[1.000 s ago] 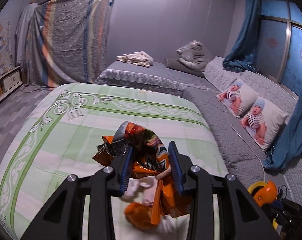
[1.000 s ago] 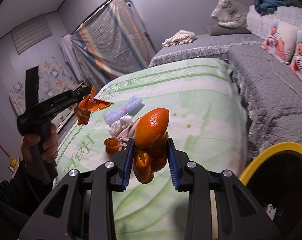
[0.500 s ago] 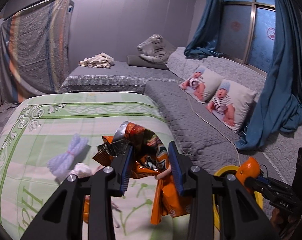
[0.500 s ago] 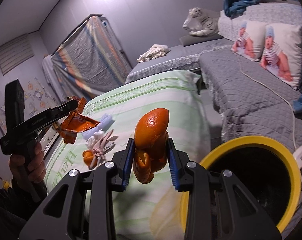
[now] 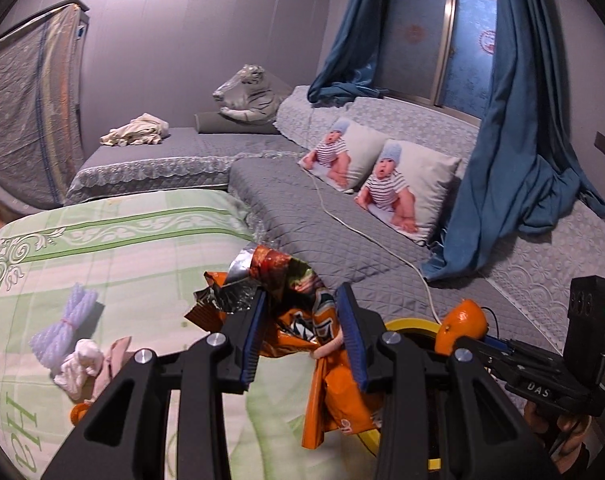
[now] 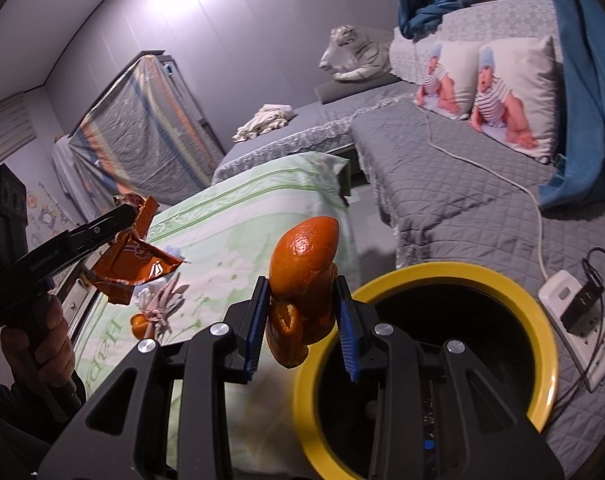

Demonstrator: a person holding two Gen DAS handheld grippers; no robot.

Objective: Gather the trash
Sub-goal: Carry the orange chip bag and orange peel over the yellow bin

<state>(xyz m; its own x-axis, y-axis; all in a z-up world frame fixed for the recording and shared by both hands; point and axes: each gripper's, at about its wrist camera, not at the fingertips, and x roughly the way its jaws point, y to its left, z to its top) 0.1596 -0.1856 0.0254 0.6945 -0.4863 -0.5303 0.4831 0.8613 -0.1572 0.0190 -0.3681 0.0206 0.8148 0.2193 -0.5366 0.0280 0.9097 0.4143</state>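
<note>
Right gripper (image 6: 302,320) clamps orange peel (image 6: 302,280) at frame centre beside the yellow-rimmed bin (image 6: 542,328) — left gripper (image 5: 302,336) clamps a crumpled snack wrapper (image 5: 294,292).

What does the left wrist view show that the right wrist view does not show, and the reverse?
Only the left wrist view shows the window and most of the purple foam net on the green bedsheet. Only the right wrist view shows the white power strip and the dark inside of the yellow-rimmed bin. Both show the snack wrapper in the left gripper, the orange peel in the right gripper, and the baby pillows.
</note>
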